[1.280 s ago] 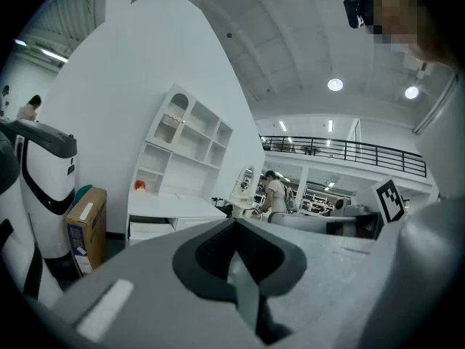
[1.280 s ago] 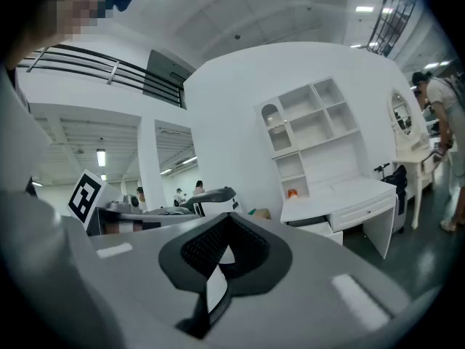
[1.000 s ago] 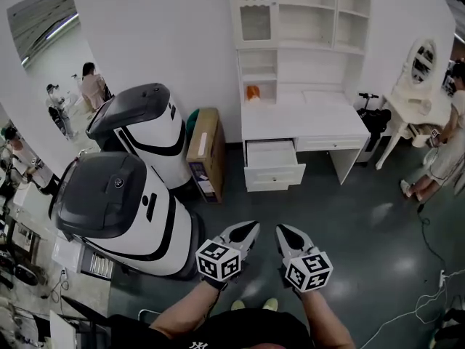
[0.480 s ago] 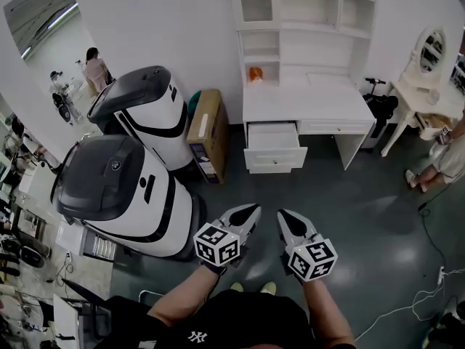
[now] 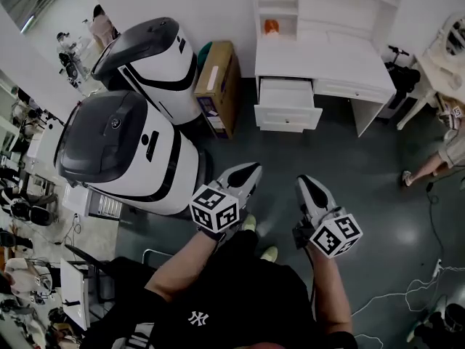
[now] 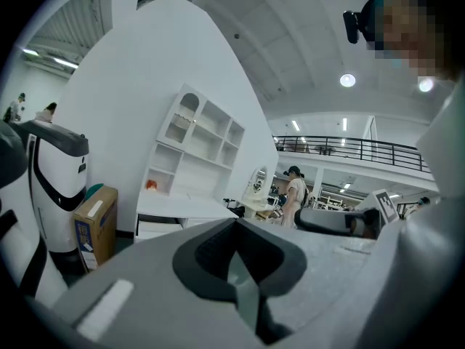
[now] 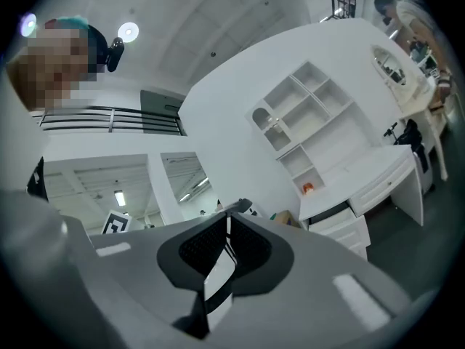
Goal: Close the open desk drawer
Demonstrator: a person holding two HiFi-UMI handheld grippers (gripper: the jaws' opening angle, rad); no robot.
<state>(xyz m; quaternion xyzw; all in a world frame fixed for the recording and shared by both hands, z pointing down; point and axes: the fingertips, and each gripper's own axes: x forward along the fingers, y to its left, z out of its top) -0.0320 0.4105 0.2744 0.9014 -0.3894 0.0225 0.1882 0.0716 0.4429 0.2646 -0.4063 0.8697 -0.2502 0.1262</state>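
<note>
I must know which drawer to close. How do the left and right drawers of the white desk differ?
The left drawer is pulled out, its inside showing; the right drawer sits flush with the desk. The left drawer's front looks taller, the right drawer's lower and wider. Both are white.

There were two grippers, the left gripper (image 5: 245, 169) and the right gripper (image 5: 306, 183); two white-and-black machines (image 5: 123, 155); one cardboard box (image 5: 218, 86); one desk (image 5: 320, 64) with one open drawer (image 5: 285, 104); one orange thing (image 5: 270, 26) on its shelf; and one dressing table (image 5: 440, 62) with one oval mirror (image 5: 455, 35).
</note>
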